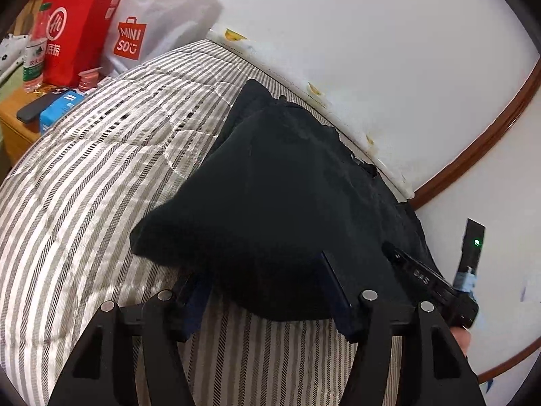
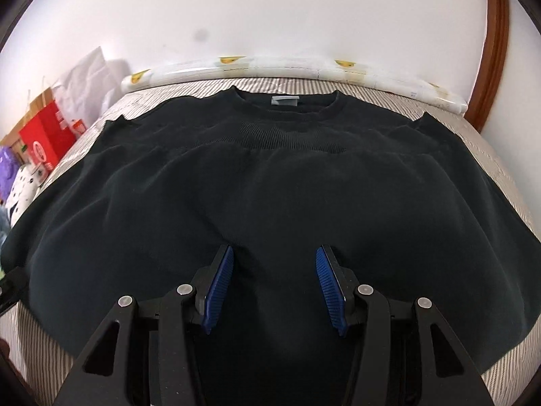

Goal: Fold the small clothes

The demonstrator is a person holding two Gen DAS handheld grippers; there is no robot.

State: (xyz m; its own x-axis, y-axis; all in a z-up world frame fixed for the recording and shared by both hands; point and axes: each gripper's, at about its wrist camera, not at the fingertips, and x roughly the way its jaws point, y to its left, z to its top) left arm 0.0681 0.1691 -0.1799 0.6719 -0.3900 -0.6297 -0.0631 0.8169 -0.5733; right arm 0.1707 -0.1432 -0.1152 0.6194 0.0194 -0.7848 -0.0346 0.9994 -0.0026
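A black sweatshirt (image 2: pixel 277 182) lies spread on the striped bed cover (image 2: pixel 490 149), its collar with a grey label (image 2: pixel 285 100) toward the wall; its lower part is folded up over the chest. My right gripper (image 2: pixel 274 264) is open just above the near fold, its blue pads (image 2: pixel 219 287) apart and holding nothing. In the left wrist view the sweatshirt (image 1: pixel 280 182) bulges between the fingers of my left gripper (image 1: pixel 267 270), which are spread wide with the cloth's edge draped between them. The right gripper's body (image 1: pixel 436 284) shows at the right edge.
The bed meets a white wall with a white padded strip (image 2: pixel 304 67) and brown trim (image 1: pixel 490 128). A wooden nightstand (image 1: pixel 13 128) at the left holds a red bag (image 1: pixel 81 23), a white Miniso bag (image 1: pixel 155 23), a bottle (image 1: pixel 35 50) and small boxes. Plush toys (image 2: pixel 20 182) lie at the left.
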